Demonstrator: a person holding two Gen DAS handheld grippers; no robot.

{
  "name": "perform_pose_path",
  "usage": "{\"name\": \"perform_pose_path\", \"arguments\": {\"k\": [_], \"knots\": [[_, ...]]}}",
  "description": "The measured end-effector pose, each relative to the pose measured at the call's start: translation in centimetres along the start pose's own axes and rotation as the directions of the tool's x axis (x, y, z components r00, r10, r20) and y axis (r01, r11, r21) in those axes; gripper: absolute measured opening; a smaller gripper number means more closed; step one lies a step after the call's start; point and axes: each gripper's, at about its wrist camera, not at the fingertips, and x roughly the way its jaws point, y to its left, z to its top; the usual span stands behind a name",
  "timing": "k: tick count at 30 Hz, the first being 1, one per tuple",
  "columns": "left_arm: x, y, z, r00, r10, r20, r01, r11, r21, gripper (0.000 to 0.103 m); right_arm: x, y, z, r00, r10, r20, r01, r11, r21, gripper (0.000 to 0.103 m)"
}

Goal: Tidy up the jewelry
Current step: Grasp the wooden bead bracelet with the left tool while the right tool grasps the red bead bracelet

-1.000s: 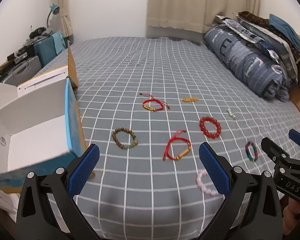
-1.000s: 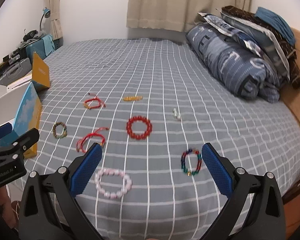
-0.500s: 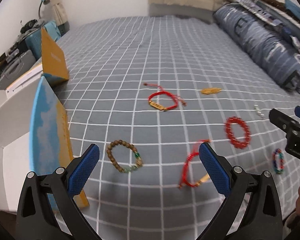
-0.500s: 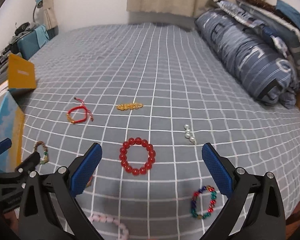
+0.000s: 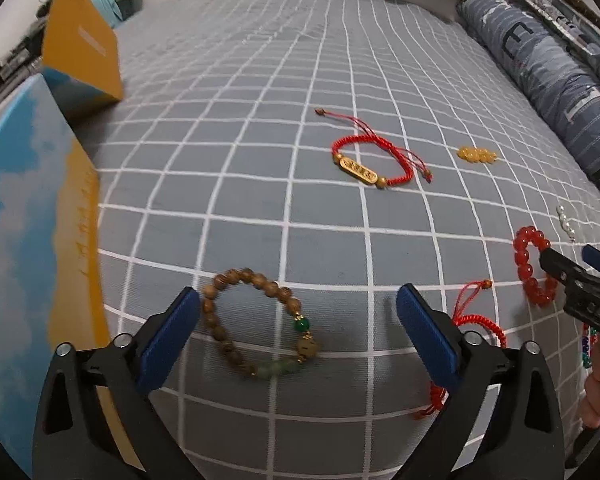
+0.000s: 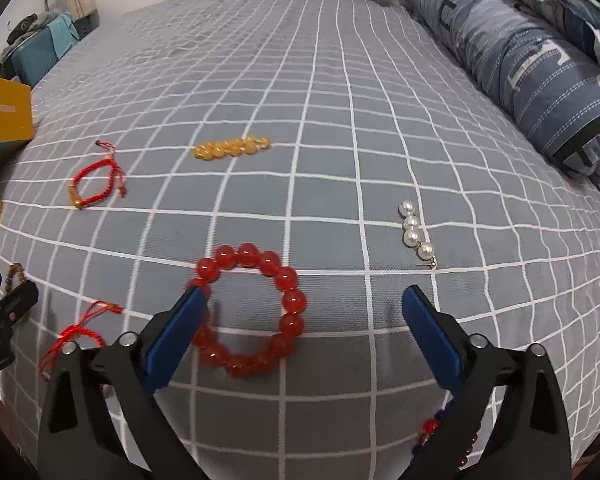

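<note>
Jewelry lies scattered on a grey checked bed. My left gripper is open, low over a brown wooden bead bracelet that lies between its jaws. My right gripper is open, low over a red bead bracelet that lies between its jaws, nearer the left one. A red cord bracelet with a gold plate, a yellow bead piece, a pearl piece and a second red cord bracelet lie around them.
An open cardboard box with a blue and orange side stands at the bed's left edge. A rolled blue quilt lies along the right side. A multicoloured bead bracelet is partly hidden under the right gripper.
Both grippers have moved forward and down toward the bed. The wooden bracelet now lies between the left jaws and the red bead bracelet between the right jaws.
</note>
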Motion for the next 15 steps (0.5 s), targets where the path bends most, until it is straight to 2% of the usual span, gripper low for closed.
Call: {"name": "perform_pose_path", "arguments": {"k": [2,4,5,7,8,10,13,15], "knots": [[0.5,-0.1,0.1,1.000,0.007,-0.004,-0.006,1.000,0.016,0.087,0.5,-0.4,0.0,1.000,0.008,-0.012,-0.008,1.000,0.012,0.086],[0.8,-0.2,-0.1,1.000,0.010,-0.012,-0.010,1.000,0.024,0.080,0.9,-0.7,-0.1,1.000,0.012,-0.024,-0.011,1.000,0.018,0.080],[0.9,-0.3,-0.3,1.000,0.002,-0.026,-0.001,1.000,0.022,0.072,1.3,-0.9,-0.1,0.999,0.021,-0.037,-0.020,1.000,0.022,0.075],[1.1,-0.2,-0.4,0.999,-0.009,-0.041,0.010,1.000,0.017,0.069,1.7,-0.9,-0.2,0.998,0.031,-0.056,-0.030,0.999,0.026,0.072],[1.0,-0.2,-0.5,0.999,-0.010,-0.040,0.011,1.000,0.023,0.063,1.8,-0.8,-0.1,0.998,0.034,-0.058,-0.032,0.999,0.025,0.069],[1.0,-0.2,-0.5,0.999,-0.016,-0.043,0.017,0.999,0.028,0.058,1.8,-0.8,-0.2,0.997,0.037,-0.062,-0.035,0.999,0.023,0.063],[0.9,-0.2,-0.6,0.999,-0.011,-0.044,0.012,0.999,0.032,0.043,1.9,-0.8,0.0,0.997,0.040,-0.066,-0.038,0.999,0.029,0.052],[0.7,-0.3,-0.7,0.999,-0.017,-0.041,0.018,0.999,0.032,0.028,1.8,-0.8,-0.1,0.997,0.043,-0.069,-0.041,0.999,0.033,0.042]]}}
